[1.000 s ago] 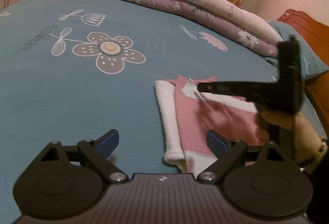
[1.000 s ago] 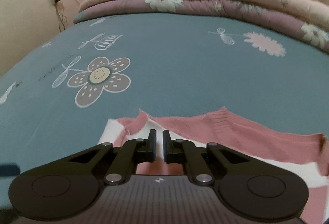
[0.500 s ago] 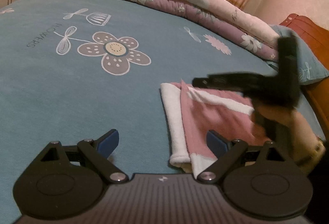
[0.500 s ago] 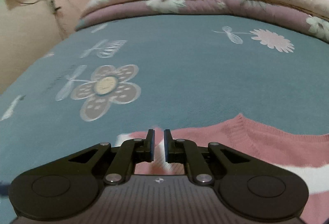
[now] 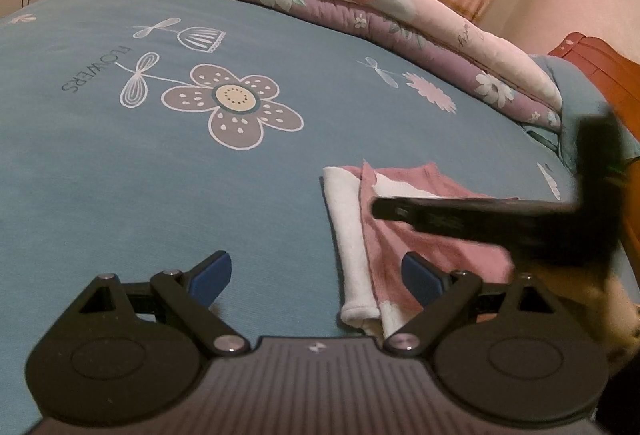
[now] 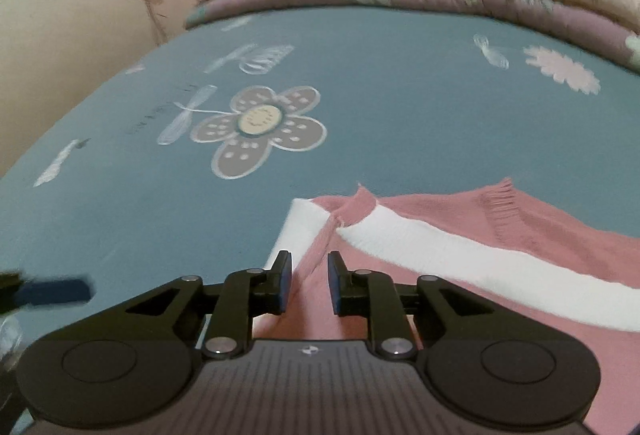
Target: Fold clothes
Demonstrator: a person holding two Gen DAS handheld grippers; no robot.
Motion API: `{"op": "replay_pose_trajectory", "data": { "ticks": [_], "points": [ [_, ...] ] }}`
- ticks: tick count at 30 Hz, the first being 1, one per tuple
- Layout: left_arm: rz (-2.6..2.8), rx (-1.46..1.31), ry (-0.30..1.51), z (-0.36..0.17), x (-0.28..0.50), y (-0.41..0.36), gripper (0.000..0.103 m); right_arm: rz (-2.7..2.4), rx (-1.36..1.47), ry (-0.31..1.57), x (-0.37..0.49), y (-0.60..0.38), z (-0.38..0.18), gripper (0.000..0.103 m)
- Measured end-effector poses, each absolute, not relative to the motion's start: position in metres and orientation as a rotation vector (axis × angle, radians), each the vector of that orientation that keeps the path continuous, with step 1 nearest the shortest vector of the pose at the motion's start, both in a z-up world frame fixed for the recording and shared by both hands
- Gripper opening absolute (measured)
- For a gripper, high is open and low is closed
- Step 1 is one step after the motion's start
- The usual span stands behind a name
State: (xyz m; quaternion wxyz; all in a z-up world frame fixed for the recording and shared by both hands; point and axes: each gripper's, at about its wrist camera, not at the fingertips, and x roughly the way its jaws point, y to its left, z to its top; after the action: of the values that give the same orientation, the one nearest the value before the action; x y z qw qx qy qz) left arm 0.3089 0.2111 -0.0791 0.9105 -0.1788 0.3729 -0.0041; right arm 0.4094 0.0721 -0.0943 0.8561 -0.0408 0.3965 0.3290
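The pink and white sweater (image 6: pixel 460 267) lies folded on the blue bed sheet (image 5: pixel 160 195), close to the near edge and a bit to the right. A second ago the right gripper (image 6: pixel 308 285) was almost shut. Its jaws have just been opening, and now there is a small gap between them. The sweater lies under that gap, but the pads do not press on it, so nothing is held. It looks like the right gripper has let go of the cloth after a fold.

The left gripper (image 5: pixel 316 277) has its jaws wide apart, the same as before. Nothing is between them but the sheet and the near white edge of the sweater.

The sweater now looks like a neat, small shape. I think this fold is done. Maybe one more fold comes next, or maybe the sweater is finished.
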Motion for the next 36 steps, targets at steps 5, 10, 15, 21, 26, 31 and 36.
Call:
{"op": "replay_pose_trajectory", "data": {
  "ticks": [5,10,15,21,26,31,36],
  "points": [
    [-0.017,-0.373,0.758,-0.076,0.307,0.211,0.092,0.764,-0.075,0.844,0.366,0.04,-0.083,0.029],
    [-0.02,-0.362,0.769,-0.078,0.308,0.207,0.092,0.828,-0.13,0.885,0.335,0.053,-0.107,0.03],
    [-0.041,-0.351,0.773,-0.078,0.31,0.2,0.092,0.819,-0.092,0.916,0.331,0.066,-0.123,0.045],
    [-0.059,-0.337,0.786,-0.079,0.311,0.192,0.092,0.828,-0.115,0.85,0.301,0.043,-0.098,0.048],
    [-0.079,-0.315,0.786,-0.077,0.309,0.182,0.092,0.787,-0.118,0.893,0.29,0.032,-0.115,0.054],
    [-0.095,-0.296,0.794,-0.078,0.31,0.174,0.092,0.793,-0.03,0.925,0.289,0.027,-0.114,0.059],
    [-0.107,-0.288,0.809,-0.081,0.312,0.169,0.092,0.704,0.042,0.839,0.286,-0.02,-0.093,0.063]
  ]
}}
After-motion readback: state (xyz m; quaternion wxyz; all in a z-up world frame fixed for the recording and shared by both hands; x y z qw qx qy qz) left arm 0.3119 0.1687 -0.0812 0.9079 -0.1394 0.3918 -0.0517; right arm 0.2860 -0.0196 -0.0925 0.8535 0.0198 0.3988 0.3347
